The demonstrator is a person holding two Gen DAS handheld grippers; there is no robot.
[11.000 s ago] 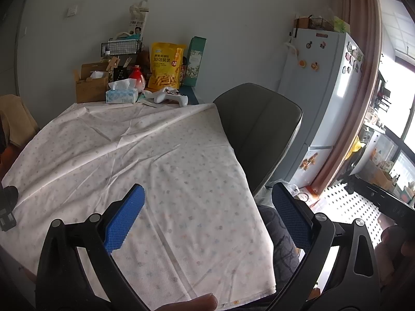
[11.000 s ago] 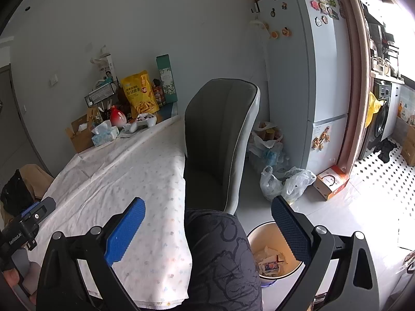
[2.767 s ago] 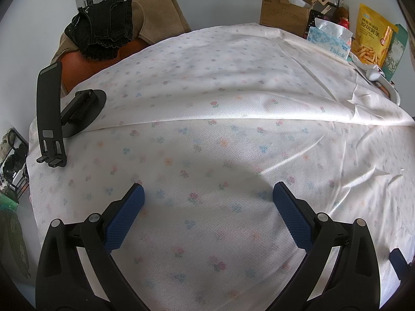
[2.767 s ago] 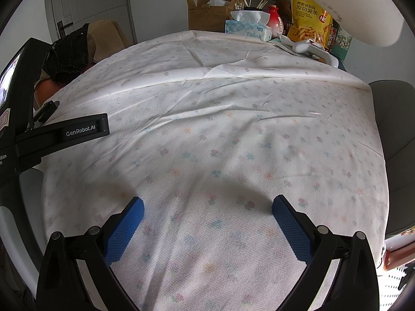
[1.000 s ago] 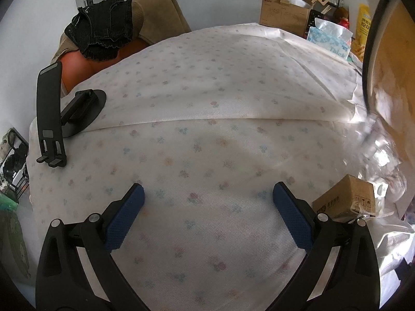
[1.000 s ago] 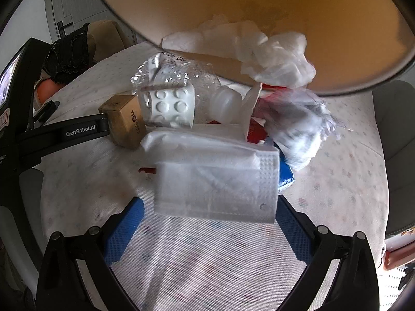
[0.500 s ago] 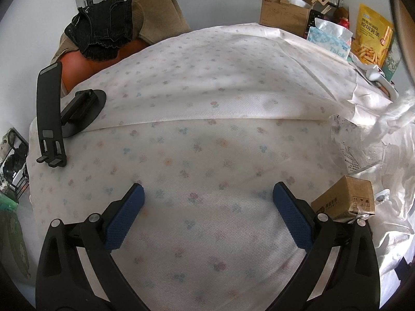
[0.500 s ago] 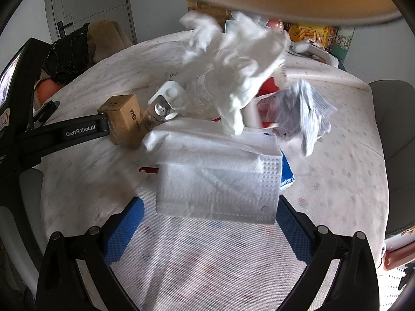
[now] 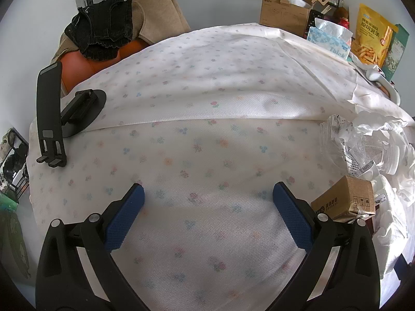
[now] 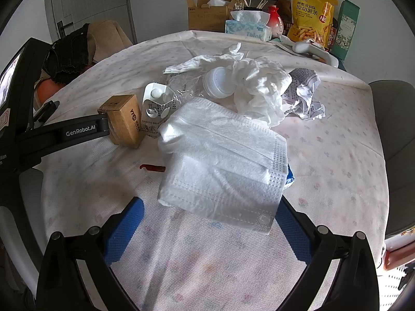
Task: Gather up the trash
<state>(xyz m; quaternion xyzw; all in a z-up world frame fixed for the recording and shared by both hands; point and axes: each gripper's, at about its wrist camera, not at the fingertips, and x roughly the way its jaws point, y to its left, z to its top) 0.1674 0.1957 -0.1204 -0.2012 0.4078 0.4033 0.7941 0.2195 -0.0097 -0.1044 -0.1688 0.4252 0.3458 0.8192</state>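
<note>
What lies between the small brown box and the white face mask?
In the right wrist view, a torn blister pack lies between the brown box and the mask.

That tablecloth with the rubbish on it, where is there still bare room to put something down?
Bare cloth lies ahead of the left gripper, between the black phone stand and the small cardboard box. The far strip before the tissue box is free. Crowded: the middle, around the folded paper towel and crumpled tissue.

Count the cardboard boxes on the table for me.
2. A small brown cardboard box lies at the left edge of the trash pile. A larger open cardboard box stands at the table's far edge, behind the tissue box. The pile may hide more.
</note>
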